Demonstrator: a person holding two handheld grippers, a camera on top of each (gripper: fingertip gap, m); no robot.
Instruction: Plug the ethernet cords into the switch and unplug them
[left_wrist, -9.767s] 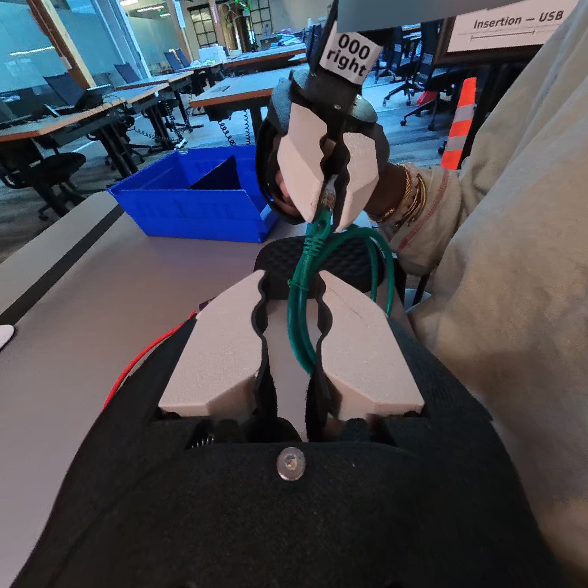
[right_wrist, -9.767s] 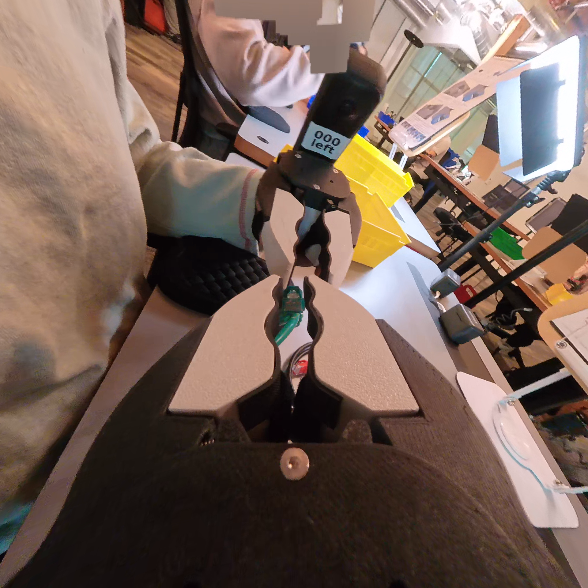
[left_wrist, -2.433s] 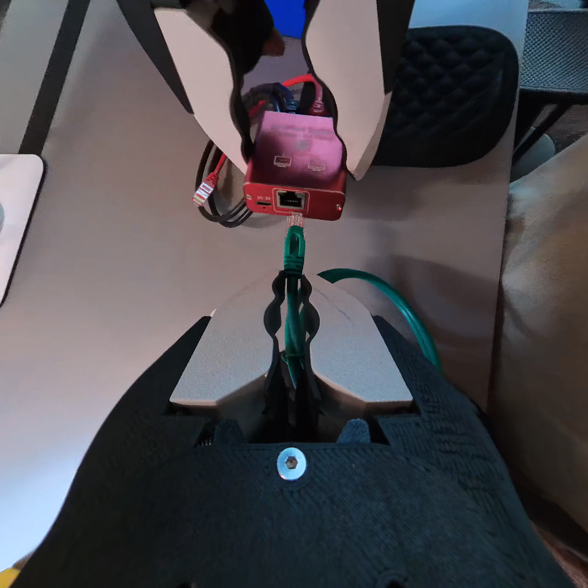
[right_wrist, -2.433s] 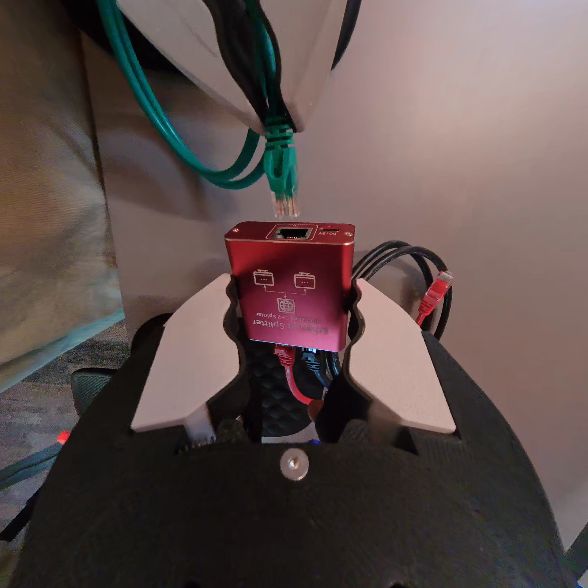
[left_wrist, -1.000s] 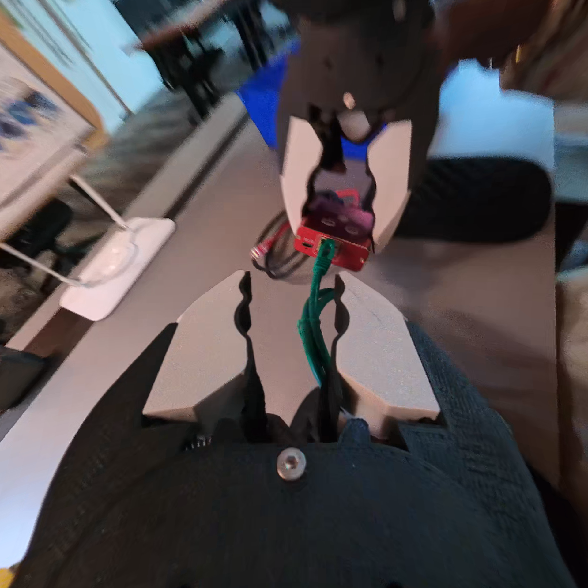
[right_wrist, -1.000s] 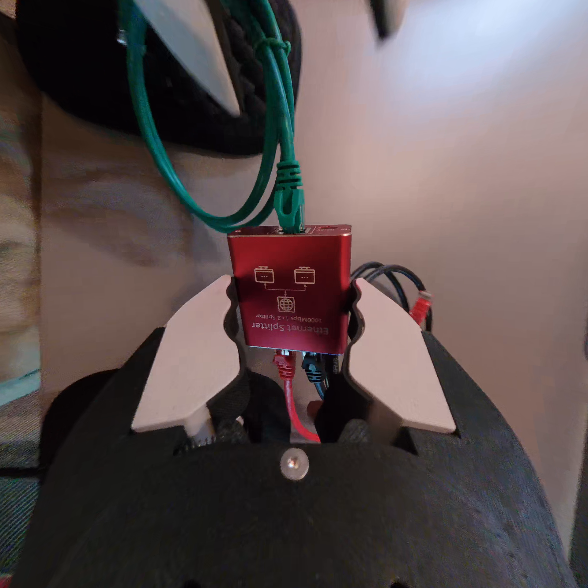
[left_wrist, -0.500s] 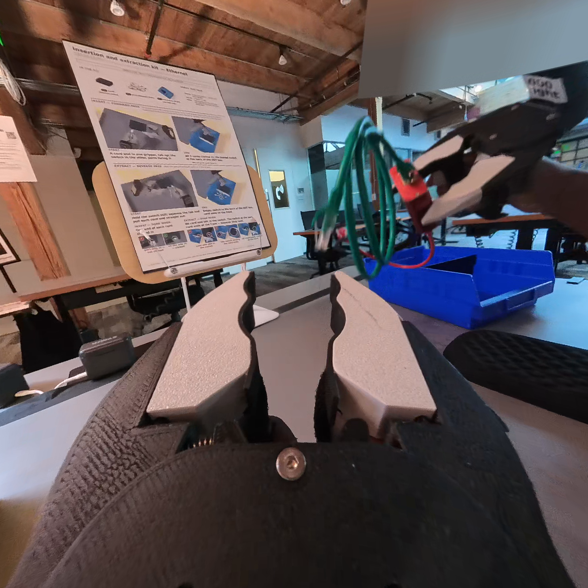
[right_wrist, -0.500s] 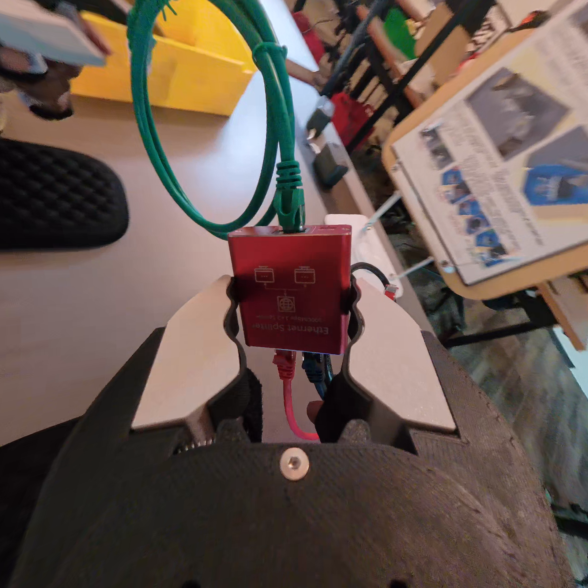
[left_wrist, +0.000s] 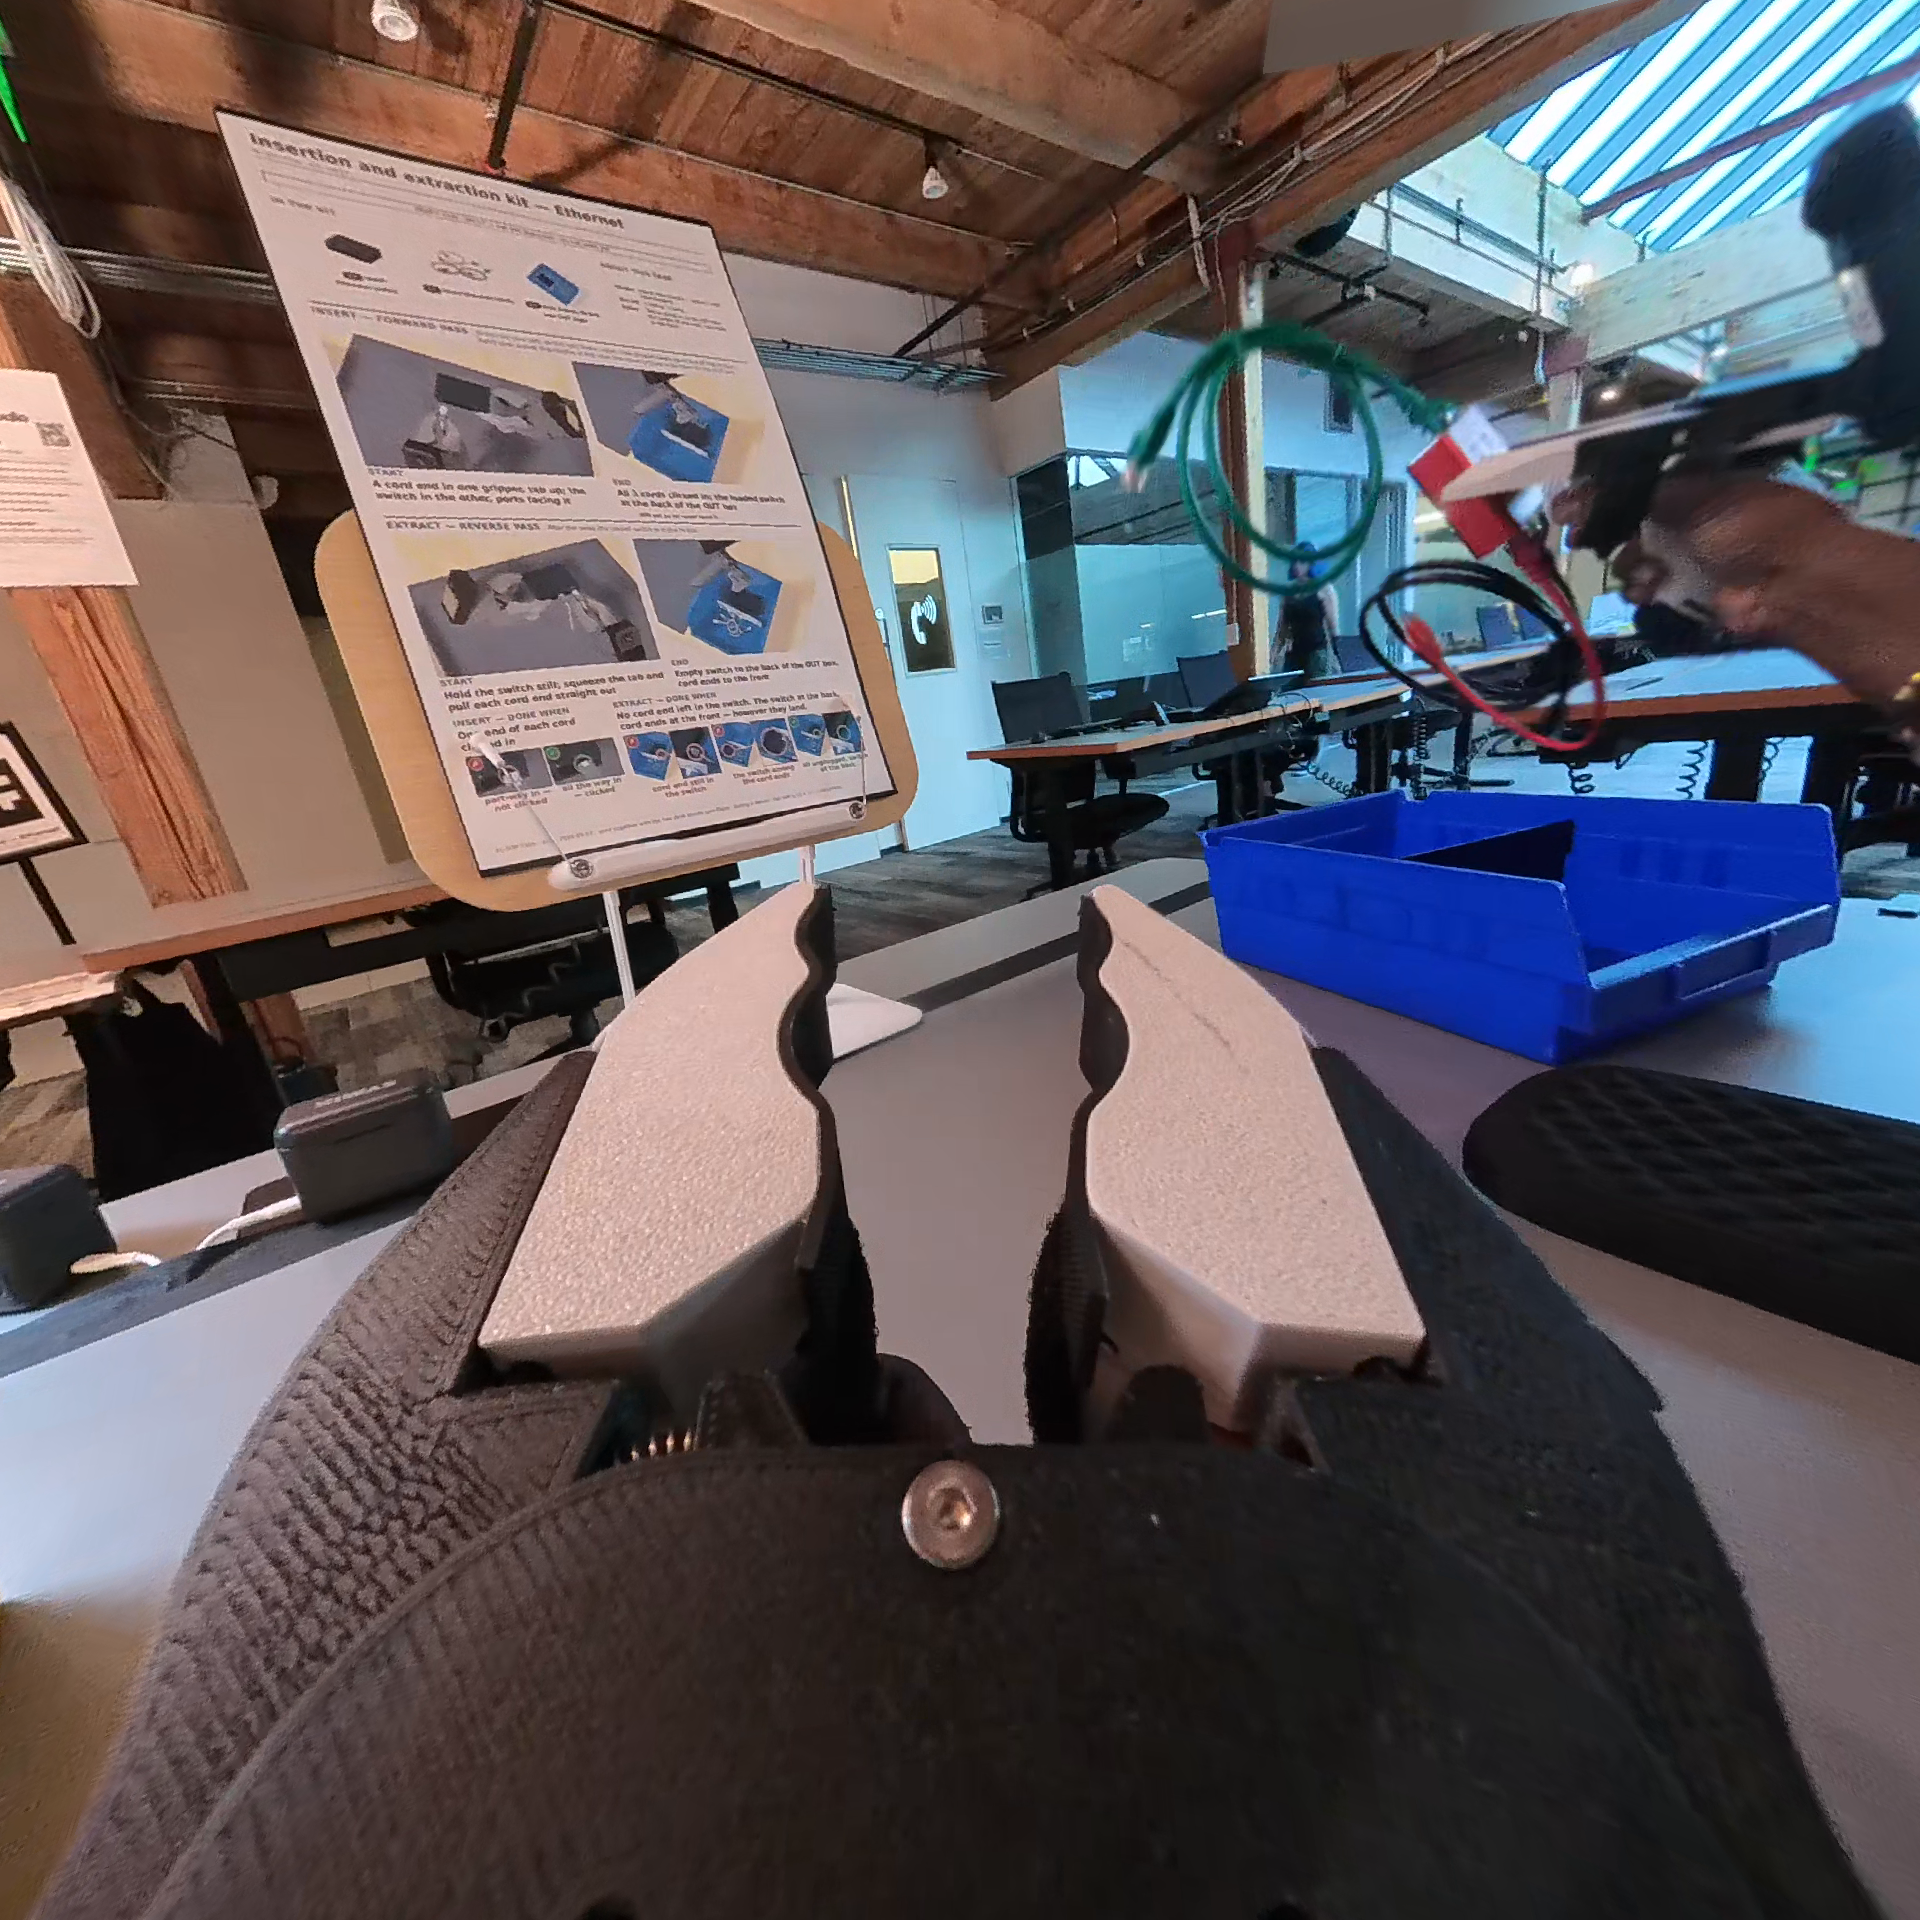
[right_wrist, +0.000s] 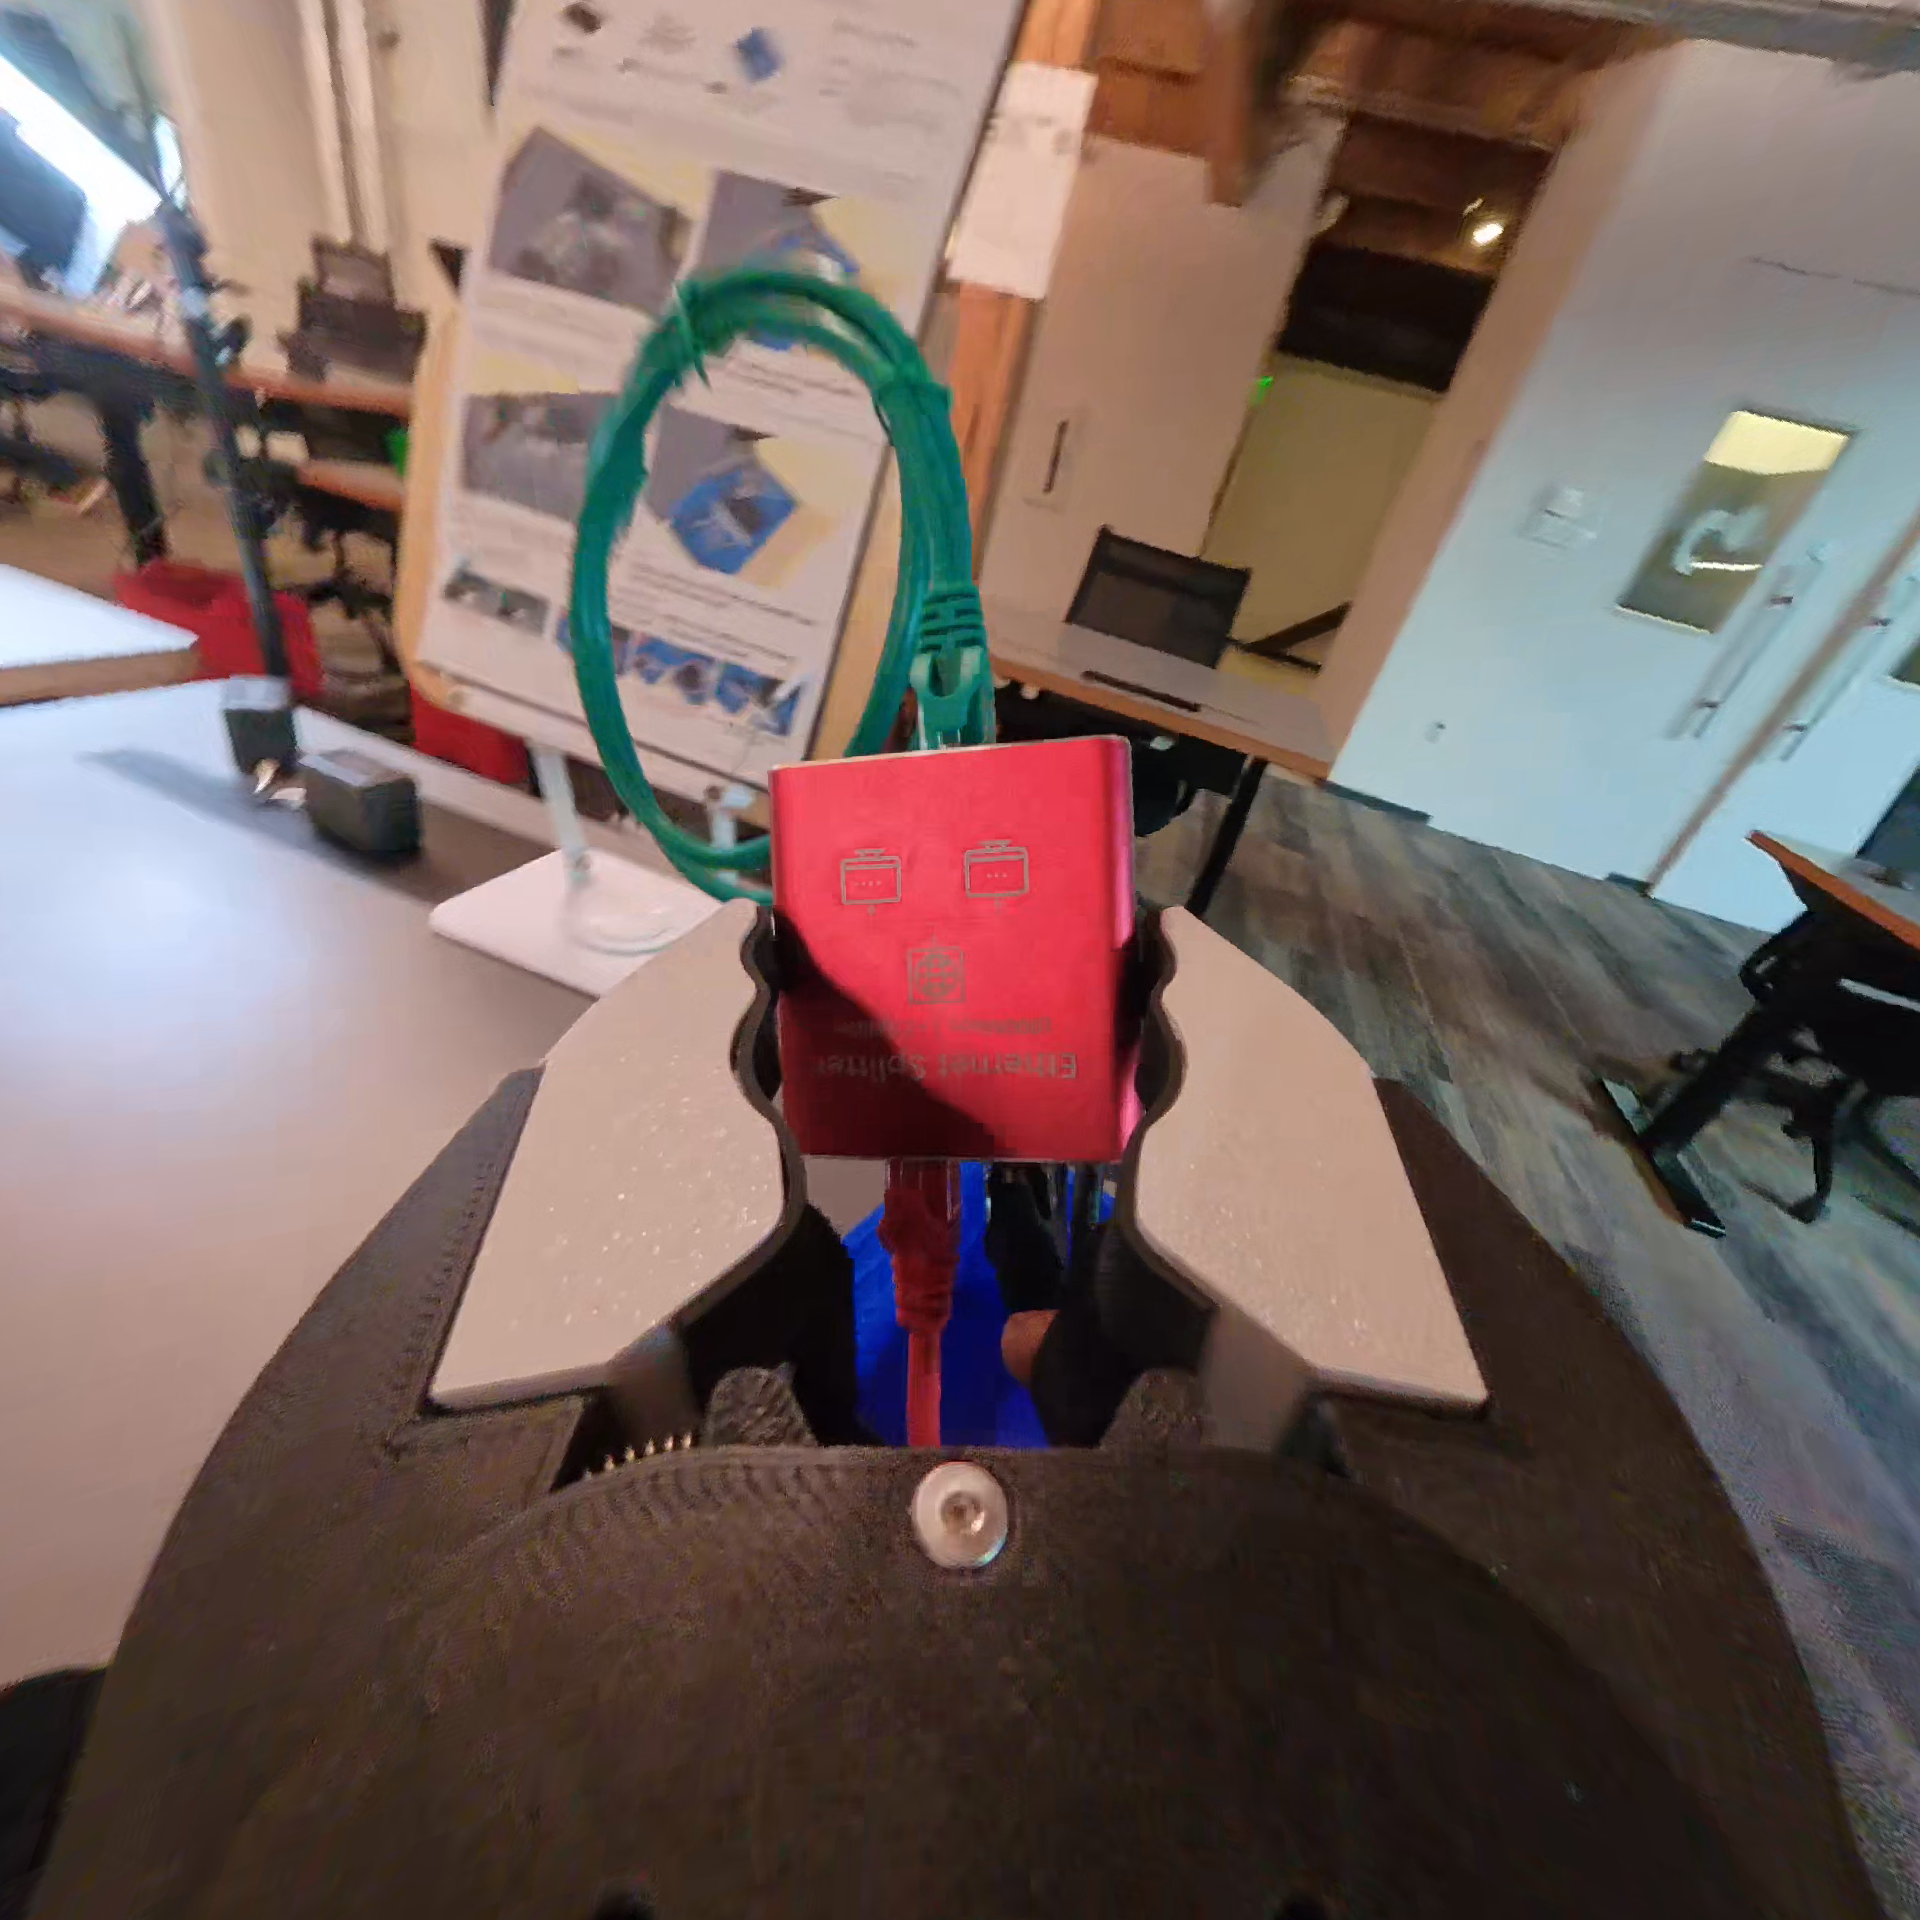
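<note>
Risk: the switch (right_wrist: 951, 961), clamped in the right gripper (right_wrist: 951, 997) and held aloft above the blue bin (left_wrist: 1517, 925) near the table's far edge, could snag or shed its dangling cords, which swing loose. Count: one bin, one switch, three cords: green cord (right_wrist: 769, 520), red cord (right_wrist: 920, 1288), black cord (left_wrist: 1455, 634). Left gripper (left_wrist: 951, 971): narrowly parted, empty.

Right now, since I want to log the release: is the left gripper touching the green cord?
Apart. The left wrist view shows the left gripper open and empty above the table, while the green cord hangs from the red switch in the right gripper.
</note>
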